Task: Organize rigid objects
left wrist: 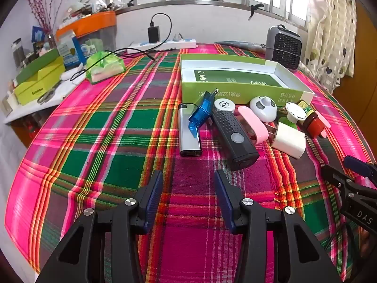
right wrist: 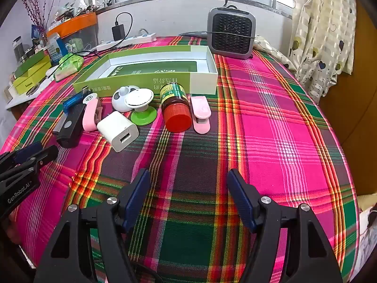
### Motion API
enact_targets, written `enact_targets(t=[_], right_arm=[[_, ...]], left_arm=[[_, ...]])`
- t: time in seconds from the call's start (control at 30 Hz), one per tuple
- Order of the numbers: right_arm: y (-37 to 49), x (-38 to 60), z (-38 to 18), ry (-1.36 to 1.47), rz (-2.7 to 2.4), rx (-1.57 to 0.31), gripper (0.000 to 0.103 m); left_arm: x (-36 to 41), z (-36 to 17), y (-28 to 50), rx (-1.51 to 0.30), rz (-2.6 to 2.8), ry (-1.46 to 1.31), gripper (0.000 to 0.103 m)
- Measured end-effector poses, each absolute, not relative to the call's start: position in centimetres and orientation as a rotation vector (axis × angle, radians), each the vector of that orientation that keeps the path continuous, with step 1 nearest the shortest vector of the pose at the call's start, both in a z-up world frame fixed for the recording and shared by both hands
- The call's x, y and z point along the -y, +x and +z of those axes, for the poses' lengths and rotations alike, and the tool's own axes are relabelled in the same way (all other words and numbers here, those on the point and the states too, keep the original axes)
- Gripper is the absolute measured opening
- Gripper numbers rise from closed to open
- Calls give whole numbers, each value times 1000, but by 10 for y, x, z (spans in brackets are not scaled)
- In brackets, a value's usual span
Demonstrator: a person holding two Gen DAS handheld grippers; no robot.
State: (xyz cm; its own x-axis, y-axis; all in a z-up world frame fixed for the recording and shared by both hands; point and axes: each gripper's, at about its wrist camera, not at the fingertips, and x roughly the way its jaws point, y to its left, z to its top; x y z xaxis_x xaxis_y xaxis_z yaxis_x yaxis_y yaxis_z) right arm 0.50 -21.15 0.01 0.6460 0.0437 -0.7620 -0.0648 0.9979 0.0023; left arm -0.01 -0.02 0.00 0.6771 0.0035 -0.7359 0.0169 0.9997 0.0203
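An open green box lies on the plaid cloth. In front of it lies a row of small objects: a silver lighter, a blue plastic piece, a black device, a pink clip, a white panda case, a white charger cube, a red-capped bottle, a pink holder. My left gripper is open and empty, short of the lighter. My right gripper is open and empty, short of the bottle.
A grey fan heater stands behind the box. A power strip with a charger and cable lies at the table's far edge. A green bag and a cluttered side shelf sit at the left. A curtain hangs at the right.
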Motion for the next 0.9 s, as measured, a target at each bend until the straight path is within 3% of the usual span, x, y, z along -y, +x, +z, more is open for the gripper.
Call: enact_targets(t=[0.9], right_arm=[[5,212,0,-24,63,-866,69]], left_arm=[[2,1,1,-818,-7,28,44]])
